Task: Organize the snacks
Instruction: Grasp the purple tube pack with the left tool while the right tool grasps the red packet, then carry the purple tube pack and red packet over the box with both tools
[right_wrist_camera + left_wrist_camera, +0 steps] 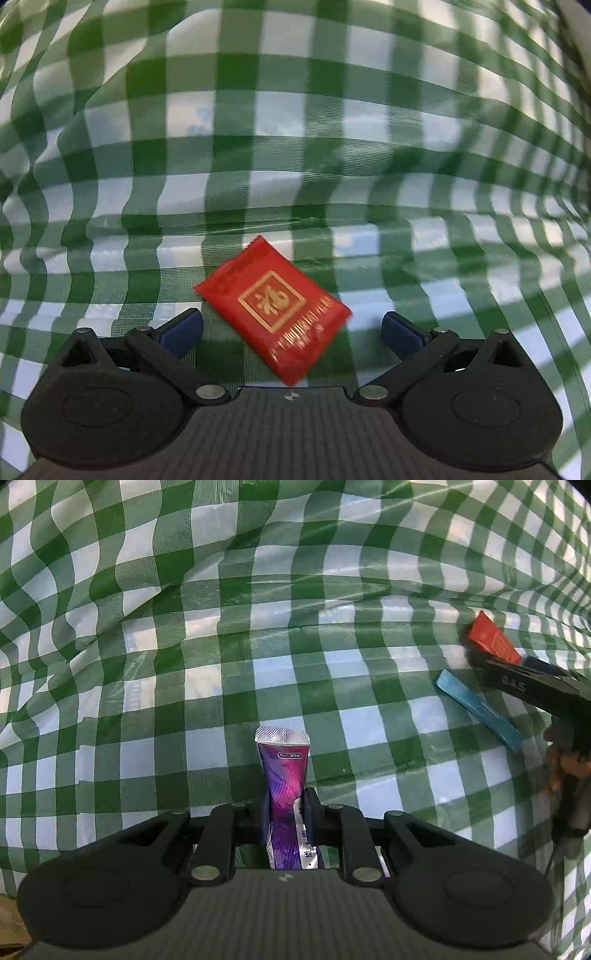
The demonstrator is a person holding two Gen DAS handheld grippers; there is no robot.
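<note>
My left gripper is shut on a purple snack sachet that stands upright between its pads, inside a green-and-white checked bag. My right gripper is open, its blue pads wide apart. A red snack packet with a gold square mark lies loose between and just ahead of them, blurred, on the bag's checked floor. In the left wrist view the right gripper shows at the right edge next to that red packet. A blue stick pack lies below it.
The checked bag's walls rise around both grippers and fold in at the left and top. A hand holds the right gripper's handle at the right edge. A bit of brown surface shows at the lower left.
</note>
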